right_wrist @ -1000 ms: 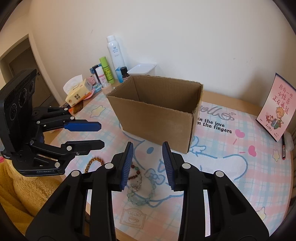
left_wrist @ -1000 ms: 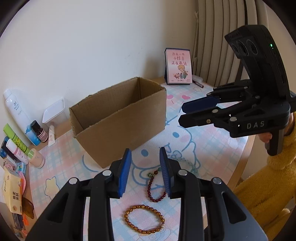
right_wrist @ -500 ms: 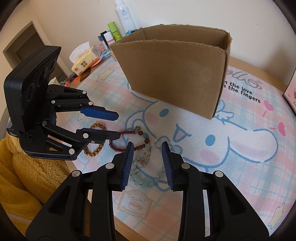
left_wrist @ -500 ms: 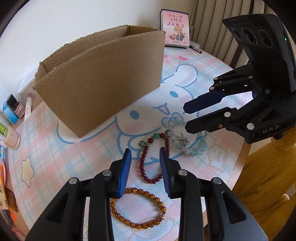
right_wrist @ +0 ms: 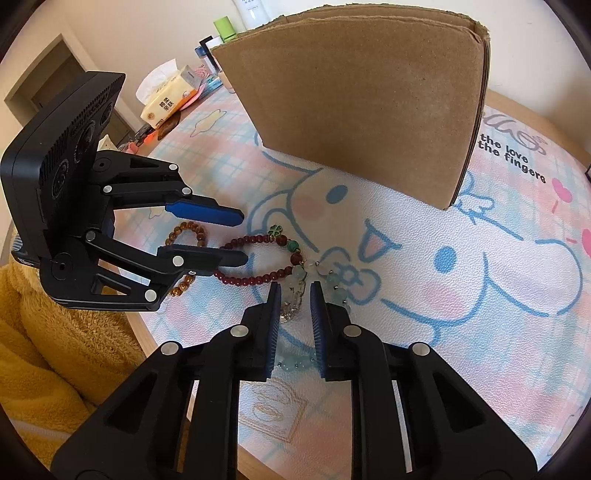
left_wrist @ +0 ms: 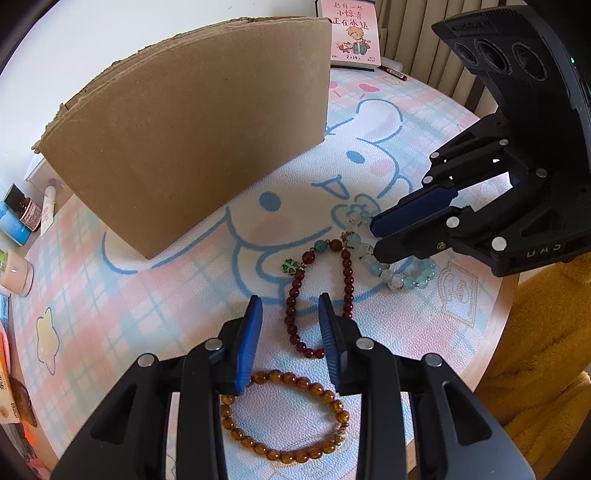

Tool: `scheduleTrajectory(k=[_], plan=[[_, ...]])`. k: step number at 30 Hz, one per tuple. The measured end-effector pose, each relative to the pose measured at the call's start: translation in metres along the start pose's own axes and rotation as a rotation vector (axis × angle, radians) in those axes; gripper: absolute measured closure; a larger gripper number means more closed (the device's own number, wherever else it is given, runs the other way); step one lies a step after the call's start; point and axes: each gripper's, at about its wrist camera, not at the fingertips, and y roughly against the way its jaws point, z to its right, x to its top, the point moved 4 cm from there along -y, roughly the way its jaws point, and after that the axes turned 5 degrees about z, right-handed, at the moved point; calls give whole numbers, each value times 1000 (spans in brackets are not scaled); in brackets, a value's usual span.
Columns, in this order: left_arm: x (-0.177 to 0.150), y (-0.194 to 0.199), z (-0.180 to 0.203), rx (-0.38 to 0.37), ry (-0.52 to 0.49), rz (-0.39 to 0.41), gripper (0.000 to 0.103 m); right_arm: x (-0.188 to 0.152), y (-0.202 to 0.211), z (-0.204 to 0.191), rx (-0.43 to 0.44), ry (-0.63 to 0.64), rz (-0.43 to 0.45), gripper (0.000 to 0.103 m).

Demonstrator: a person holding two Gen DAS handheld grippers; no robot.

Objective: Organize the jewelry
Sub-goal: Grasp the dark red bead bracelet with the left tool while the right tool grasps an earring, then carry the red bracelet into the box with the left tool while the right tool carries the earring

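Three bead bracelets lie on the cartoon mat in front of an open cardboard box [left_wrist: 192, 122]: a dark red one with a green clover charm [left_wrist: 295, 295], an amber one [left_wrist: 284, 417] and a pale aqua one [left_wrist: 391, 273]. My left gripper [left_wrist: 290, 306] is open, low over the mat, its fingers straddling one side of the red bracelet. My right gripper [right_wrist: 293, 291] is open, its fingers either side of the aqua bracelet [right_wrist: 295, 282]. The right wrist view also shows the red bracelet [right_wrist: 258, 240], the box [right_wrist: 354, 99] and the left gripper [right_wrist: 238, 236].
A small picture card [left_wrist: 351, 33] and a pen [left_wrist: 393, 72] stand behind the box. Bottles and jars [left_wrist: 22, 218] crowd the table's left end. A tissue pack [right_wrist: 166, 99] lies there too. The table's edge [right_wrist: 177, 347] runs just behind the bracelets, by yellow fleece.
Both grippers have dropped from above the table down to the bracelets. The left now straddles the red bracelet, the right the aqua one. The right jaws have narrowed a little.
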Motion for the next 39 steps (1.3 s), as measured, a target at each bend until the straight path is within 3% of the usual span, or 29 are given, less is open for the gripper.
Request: scheduleTrajectory(k=[12, 19, 39], plan=[[4, -5, 4, 47, -46, 21, 97, 0, 1, -5, 5, 17, 9, 98], [3, 3, 0, 34, -35, 40, 97, 3, 8, -7, 7, 23, 35, 98], [27, 65, 10, -14, 8, 233, 97, 19, 57, -5, -9, 9, 189, 99]])
